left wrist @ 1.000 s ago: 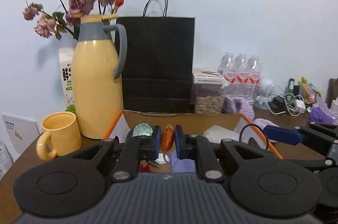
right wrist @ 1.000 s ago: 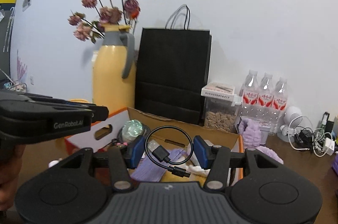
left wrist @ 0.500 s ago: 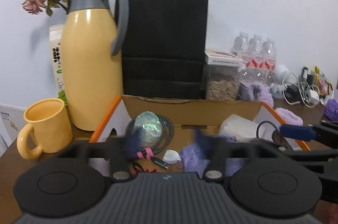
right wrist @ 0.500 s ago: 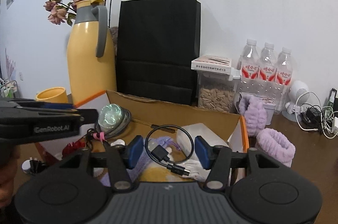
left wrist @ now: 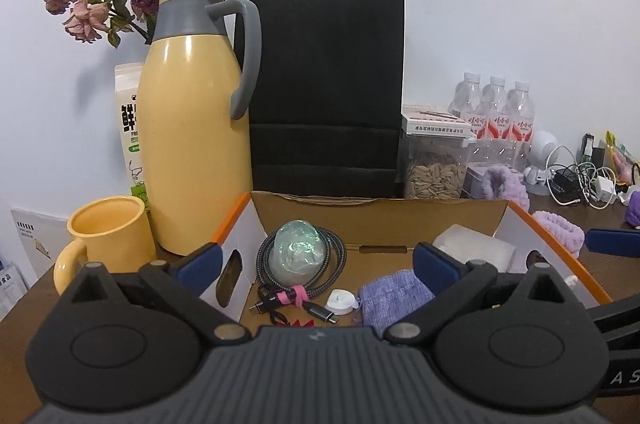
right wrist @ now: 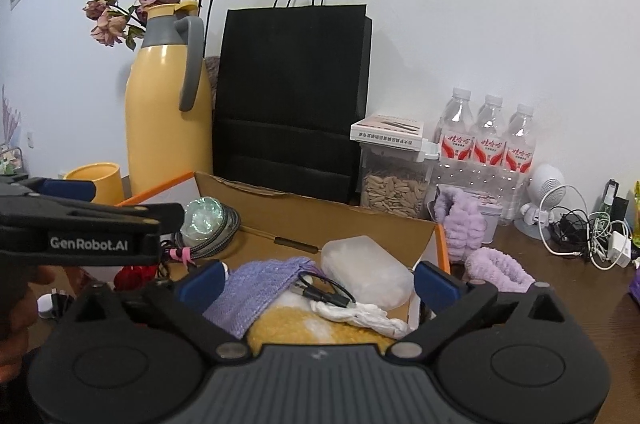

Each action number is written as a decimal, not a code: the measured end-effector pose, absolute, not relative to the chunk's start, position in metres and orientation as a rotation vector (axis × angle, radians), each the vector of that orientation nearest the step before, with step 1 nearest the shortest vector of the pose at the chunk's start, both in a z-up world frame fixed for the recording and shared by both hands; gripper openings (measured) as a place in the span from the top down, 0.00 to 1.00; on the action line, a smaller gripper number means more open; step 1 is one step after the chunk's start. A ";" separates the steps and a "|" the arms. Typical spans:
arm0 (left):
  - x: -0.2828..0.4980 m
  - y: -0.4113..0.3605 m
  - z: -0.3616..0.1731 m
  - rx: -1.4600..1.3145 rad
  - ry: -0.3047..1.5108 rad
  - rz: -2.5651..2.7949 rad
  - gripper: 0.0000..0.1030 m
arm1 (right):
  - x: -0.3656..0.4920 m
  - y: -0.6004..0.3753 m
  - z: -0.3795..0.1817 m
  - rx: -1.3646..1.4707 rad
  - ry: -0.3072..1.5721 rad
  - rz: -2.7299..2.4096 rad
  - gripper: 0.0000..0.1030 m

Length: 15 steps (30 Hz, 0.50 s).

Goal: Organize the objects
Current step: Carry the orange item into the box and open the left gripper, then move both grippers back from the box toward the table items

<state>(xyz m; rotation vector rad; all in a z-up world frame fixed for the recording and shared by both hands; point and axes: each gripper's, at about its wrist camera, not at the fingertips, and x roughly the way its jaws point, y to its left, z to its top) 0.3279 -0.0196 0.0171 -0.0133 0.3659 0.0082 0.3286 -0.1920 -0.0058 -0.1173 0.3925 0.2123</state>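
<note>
An open cardboard box (left wrist: 380, 220) with orange edges sits in front of both grippers. It holds a coiled braided cable (left wrist: 304, 264) around a clear wrapped ball (left wrist: 296, 252), a white round piece (left wrist: 340, 302), a purple knit pouch (left wrist: 394, 294) and a clear plastic block (right wrist: 366, 272). A short black cable (right wrist: 324, 290) lies loose on the pouch and a white cloth. My left gripper (left wrist: 318, 264) is open and empty over the box. My right gripper (right wrist: 318, 278) is open and empty over the box's right part. The left gripper shows from the side in the right wrist view (right wrist: 80, 228).
A yellow jug (left wrist: 192, 128) with dried roses, a yellow mug (left wrist: 108, 244) and a black paper bag (left wrist: 324, 92) stand behind the box. A seed jar (left wrist: 436, 164), water bottles (left wrist: 496, 120), purple headbands (right wrist: 496, 268) and tangled chargers (right wrist: 592, 232) are at the right.
Both grippers have opened. The left one let go of the orange item it held; the right one dropped the short black cable into the box. Both views have shifted slightly.
</note>
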 end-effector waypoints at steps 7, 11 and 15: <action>0.307 -0.013 0.015 -0.033 0.345 -0.016 0.00 | 0.307 -0.197 -0.002 -0.110 0.347 0.188 0.00; 0.291 -0.013 0.010 -0.025 0.335 -0.021 0.00 | 0.287 -0.203 -0.003 -0.111 0.319 0.171 0.00; 0.273 -0.012 0.005 -0.013 0.328 -0.025 0.00 | 0.267 -0.210 -0.006 -0.109 0.303 0.160 0.00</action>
